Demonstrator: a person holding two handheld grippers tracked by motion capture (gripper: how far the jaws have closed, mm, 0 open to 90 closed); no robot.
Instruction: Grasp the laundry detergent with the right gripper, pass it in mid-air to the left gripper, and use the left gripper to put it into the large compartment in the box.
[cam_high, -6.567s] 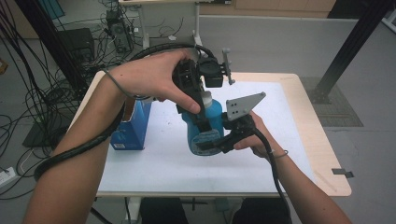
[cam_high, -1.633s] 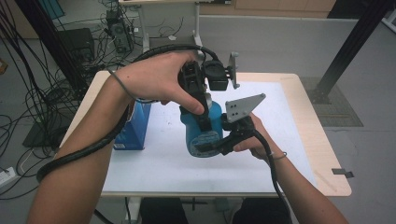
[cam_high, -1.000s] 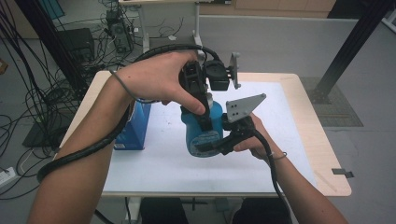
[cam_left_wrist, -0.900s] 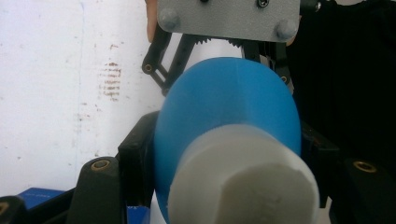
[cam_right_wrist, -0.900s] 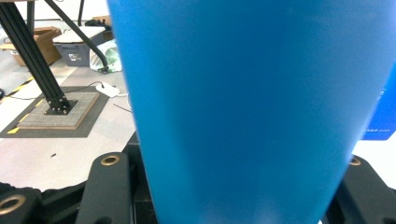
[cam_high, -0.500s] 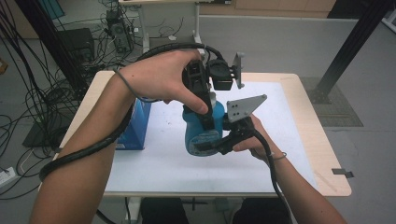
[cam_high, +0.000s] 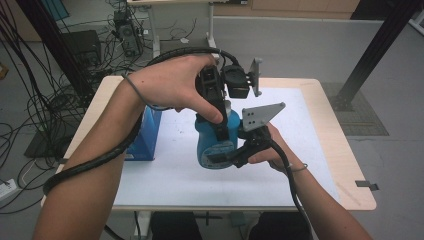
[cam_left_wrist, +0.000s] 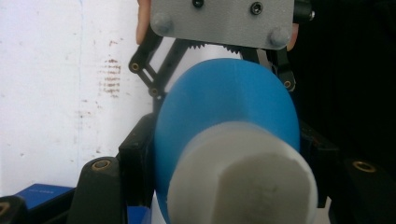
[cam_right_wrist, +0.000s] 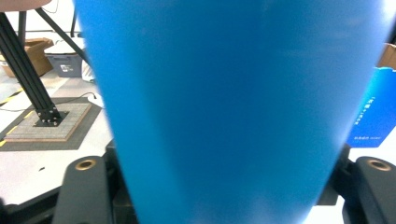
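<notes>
At the left of the desk (cam_high: 320, 150), a blue box (cam_high: 145, 137) stands upright on the white mat (cam_high: 165, 175), just beside the person's left forearm. A black cable (cam_high: 95, 162) winds around that forearm from wrist to elbow.

At mid-desk stands the blue bottle (cam_high: 215, 142), upright on the mat, right of the box and apart from it. In the left gripper view it has a white cap (cam_left_wrist: 243, 179) at its top.

The left hand (cam_high: 172, 85) holds the left gripper (cam_high: 220, 127) above the bottle, pointing down. Its jaws stand either side of the bottle's upper part, at the cap end; in the left gripper view the black jaws flank the cap and shoulder closely on both sides, closed onto the bottle.

To the right, the right hand (cam_high: 267, 150) holds the right gripper (cam_high: 225, 160) low and level, coming in from the bottle's right side. Its grey plate (cam_high: 260, 116) rises above it. In the right gripper view the blue wall of the bottle sits between the two jaws, which press against it on each side: closed on the lower body.

The bottle is thus held at two heights, top and base, and its foot appears to rest on the mat, though contact cannot be confirmed.
</notes>
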